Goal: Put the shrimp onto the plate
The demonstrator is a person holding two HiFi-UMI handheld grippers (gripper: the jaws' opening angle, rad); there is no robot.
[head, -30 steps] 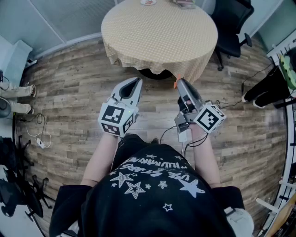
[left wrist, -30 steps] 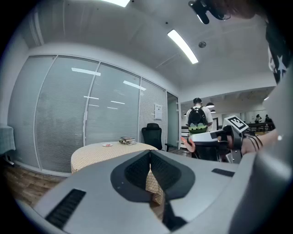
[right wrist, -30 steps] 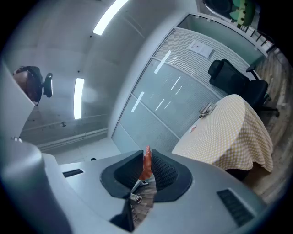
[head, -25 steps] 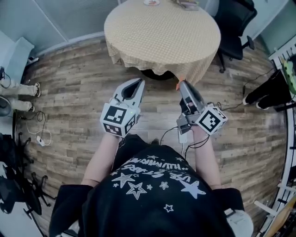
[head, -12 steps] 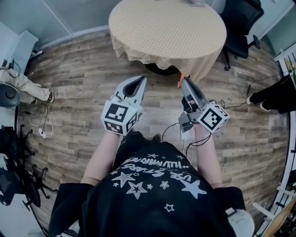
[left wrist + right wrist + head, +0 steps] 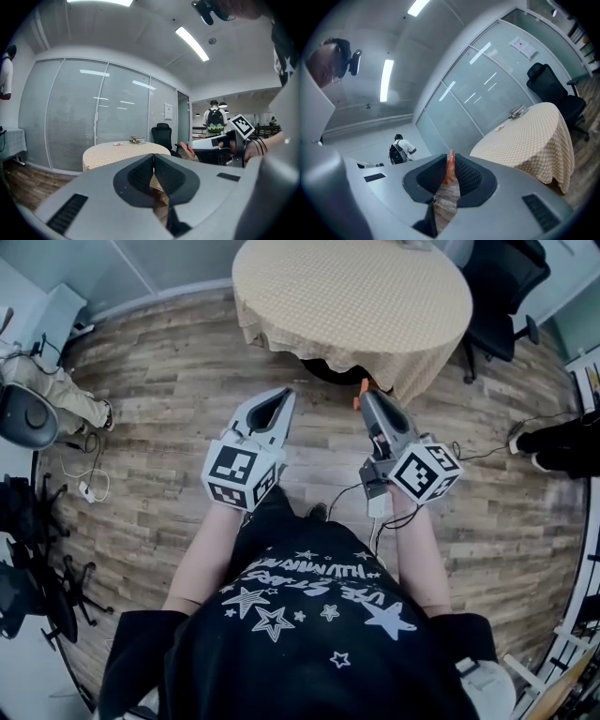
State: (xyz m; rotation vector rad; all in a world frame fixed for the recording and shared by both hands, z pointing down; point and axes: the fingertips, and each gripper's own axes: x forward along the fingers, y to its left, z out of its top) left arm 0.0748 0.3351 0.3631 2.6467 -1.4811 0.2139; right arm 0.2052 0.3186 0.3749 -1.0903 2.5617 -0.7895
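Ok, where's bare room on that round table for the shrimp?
The beige checked tablecloth is bare from its near edge past the middle. Only the far rim is crowded: a small round plate beside a stack of books.

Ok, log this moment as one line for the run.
right gripper: shut on shrimp | left gripper: shut, empty | plate: on table | both over floor, short of table

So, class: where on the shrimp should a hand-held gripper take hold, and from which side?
Probably across the mid-body, pads on its two sides, coming in along its length. The shrimp is long and thin; the right hand-held gripper is shut on it that way, tip poking out.
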